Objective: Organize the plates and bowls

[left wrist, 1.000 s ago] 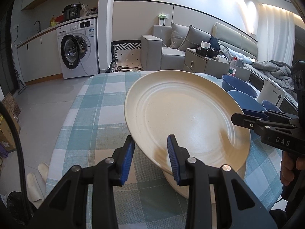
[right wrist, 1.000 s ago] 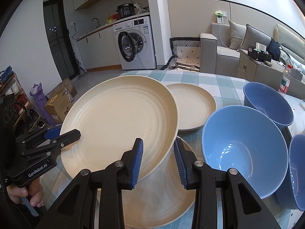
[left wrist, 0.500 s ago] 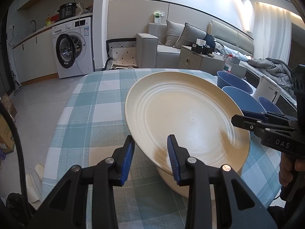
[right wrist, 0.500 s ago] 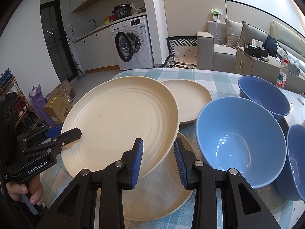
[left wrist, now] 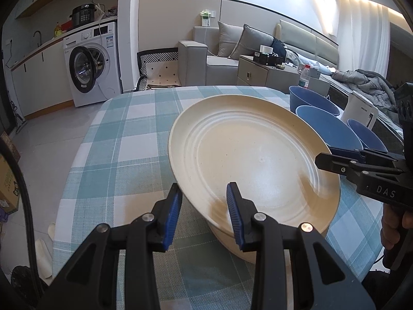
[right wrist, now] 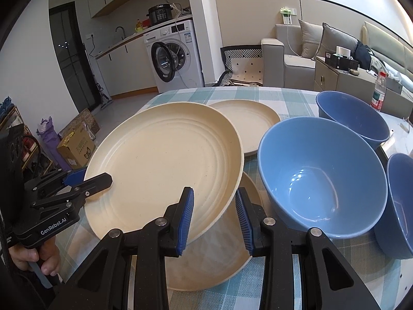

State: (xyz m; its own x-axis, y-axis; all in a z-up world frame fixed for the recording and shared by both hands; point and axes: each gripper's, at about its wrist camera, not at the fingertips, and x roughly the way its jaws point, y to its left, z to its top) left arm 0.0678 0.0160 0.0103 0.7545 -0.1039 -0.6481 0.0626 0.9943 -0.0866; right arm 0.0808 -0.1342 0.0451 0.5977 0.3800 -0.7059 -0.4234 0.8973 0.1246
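Cream ridged round plate (right wrist: 165, 165) held tilted above a second cream plate (right wrist: 214, 266) on the teal-checked tablecloth (left wrist: 124, 139). Left gripper (left wrist: 204, 215) and right gripper (right wrist: 214, 218) each straddle its rim, jaws apart, not clamped. Large blue plastic bowl (right wrist: 320, 178) just beside; smaller cream plate (right wrist: 247, 124) behind.

Definitely a lived-in home, open-plan flat. Front-loading washing machine (right wrist: 175, 59) tucked under a kitchen counter with a sink tap (right wrist: 120, 31) and a pressure cooker (right wrist: 160, 14) on top, far left. Grey sofa (left wrist: 222, 56) with cushions far right, checked cloth over the tabletop (left wrist: 124, 139) up close.
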